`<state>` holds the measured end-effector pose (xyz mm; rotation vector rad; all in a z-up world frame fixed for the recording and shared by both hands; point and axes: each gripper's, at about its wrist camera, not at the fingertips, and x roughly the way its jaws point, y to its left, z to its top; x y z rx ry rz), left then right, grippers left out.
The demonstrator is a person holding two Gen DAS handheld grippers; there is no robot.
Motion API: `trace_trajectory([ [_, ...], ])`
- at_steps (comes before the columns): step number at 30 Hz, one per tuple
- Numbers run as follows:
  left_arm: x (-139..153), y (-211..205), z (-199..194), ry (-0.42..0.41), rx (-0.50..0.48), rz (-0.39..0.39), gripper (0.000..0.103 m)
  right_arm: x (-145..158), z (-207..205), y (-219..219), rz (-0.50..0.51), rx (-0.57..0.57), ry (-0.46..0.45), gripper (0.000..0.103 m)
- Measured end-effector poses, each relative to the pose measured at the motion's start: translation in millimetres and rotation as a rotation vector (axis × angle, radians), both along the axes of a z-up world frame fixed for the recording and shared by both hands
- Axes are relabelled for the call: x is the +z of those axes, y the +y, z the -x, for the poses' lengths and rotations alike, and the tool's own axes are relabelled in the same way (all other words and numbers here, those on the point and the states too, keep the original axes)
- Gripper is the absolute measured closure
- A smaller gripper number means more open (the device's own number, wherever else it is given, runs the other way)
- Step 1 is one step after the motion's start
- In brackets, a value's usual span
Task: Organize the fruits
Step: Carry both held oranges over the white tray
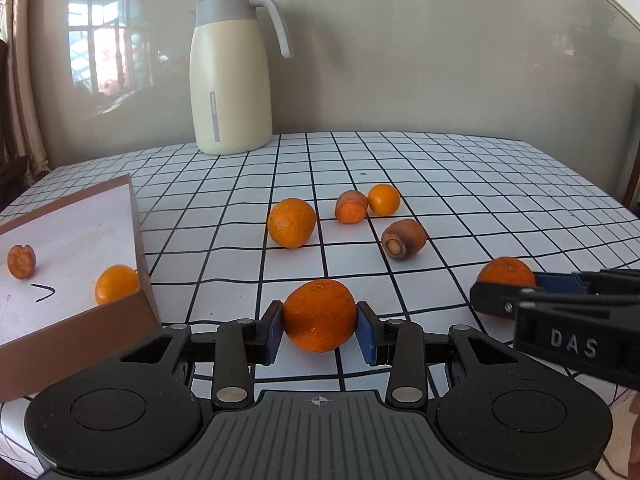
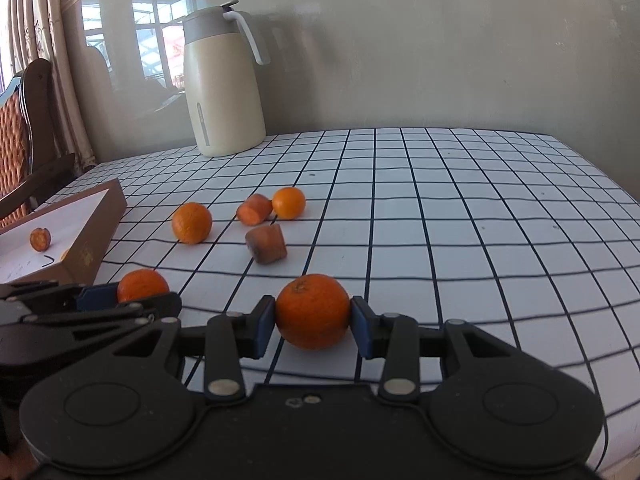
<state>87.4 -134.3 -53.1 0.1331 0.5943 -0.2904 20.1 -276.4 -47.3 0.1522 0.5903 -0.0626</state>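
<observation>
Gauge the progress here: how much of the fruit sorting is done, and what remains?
Early to midway. The brown box already holds one orange and a carrot piece. In hand: the left gripper is shut on an orange, and the right gripper is shut on another orange. Left on the checkered tablecloth: two oranges and two carrot chunks.
</observation>
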Motion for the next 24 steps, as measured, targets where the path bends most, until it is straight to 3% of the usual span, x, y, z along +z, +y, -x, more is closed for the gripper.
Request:
trace_trajectory([
  [24, 19.0, 39.5, 38.2, -0.032, -0.036, 0.007, 0.064, 10.3, 17.3, 38.5, -0.026, 0.087, -0.047, 0.071],
])
